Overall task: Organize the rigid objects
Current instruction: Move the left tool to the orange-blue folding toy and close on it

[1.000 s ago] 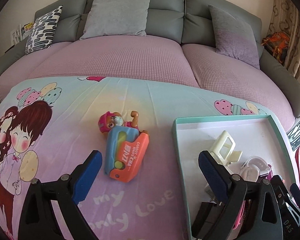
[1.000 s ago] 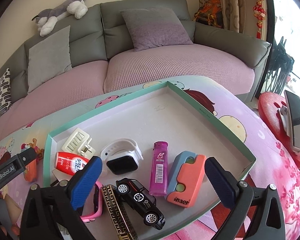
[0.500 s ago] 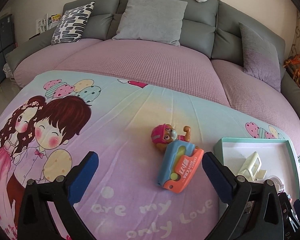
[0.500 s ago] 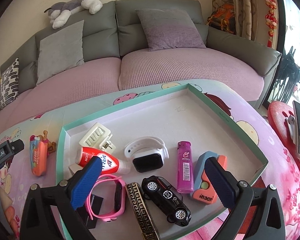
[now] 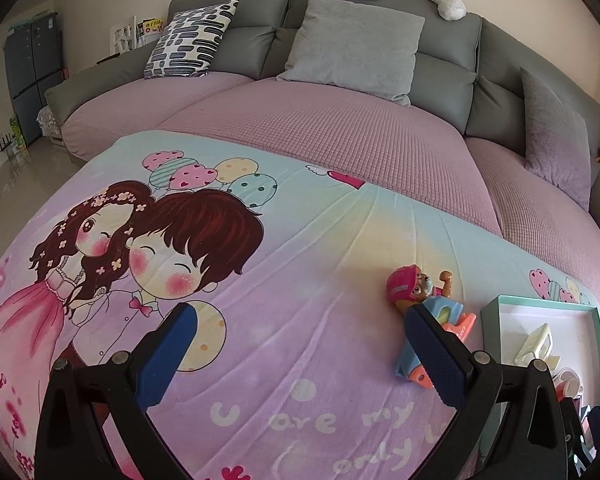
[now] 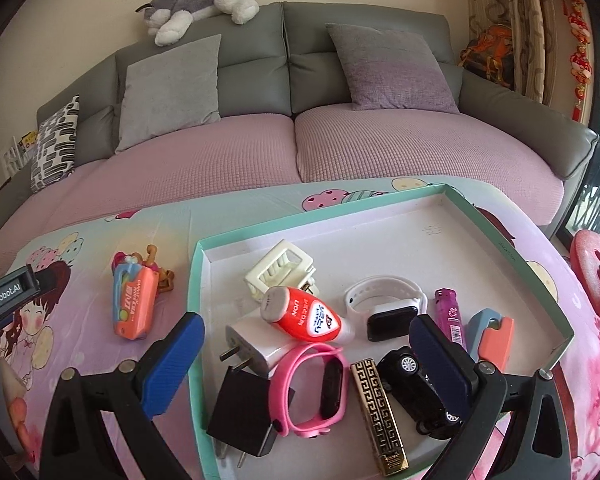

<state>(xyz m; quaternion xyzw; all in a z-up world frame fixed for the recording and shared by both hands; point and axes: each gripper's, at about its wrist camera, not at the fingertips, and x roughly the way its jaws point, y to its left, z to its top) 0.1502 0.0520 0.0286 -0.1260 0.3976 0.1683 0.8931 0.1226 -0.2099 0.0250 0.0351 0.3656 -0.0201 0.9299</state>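
Note:
A teal-rimmed white tray [image 6: 512, 248] holds a white clip [image 6: 278, 270], red tube [image 6: 304, 314], white watch [image 6: 388, 300], pink watch [image 6: 316, 388], purple lighter [image 6: 450, 312], black toy car [image 6: 416, 384], two chargers and more. On the cartoon cloth left of the tray lie an orange-blue knife toy [image 6: 134, 300] [image 5: 452, 320] and a pink-helmet dog figure [image 5: 410, 286]. My right gripper [image 6: 304, 360] is open and empty over the tray's near part. My left gripper [image 5: 300, 354] is open and empty, its right finger beside the knife toy.
The tray also shows at the right edge of the left wrist view [image 5: 540, 304]. A grey and pink sofa [image 6: 340, 148] with cushions stands behind the table. A plush dog [image 6: 204, 4] lies on its back. A red stool [image 6: 596, 256] is at the right.
Both grippers have swung left. The knife toy and dog figure have slid right in the left view, the tray almost out of it. More of the tray's left side shows in the right view.

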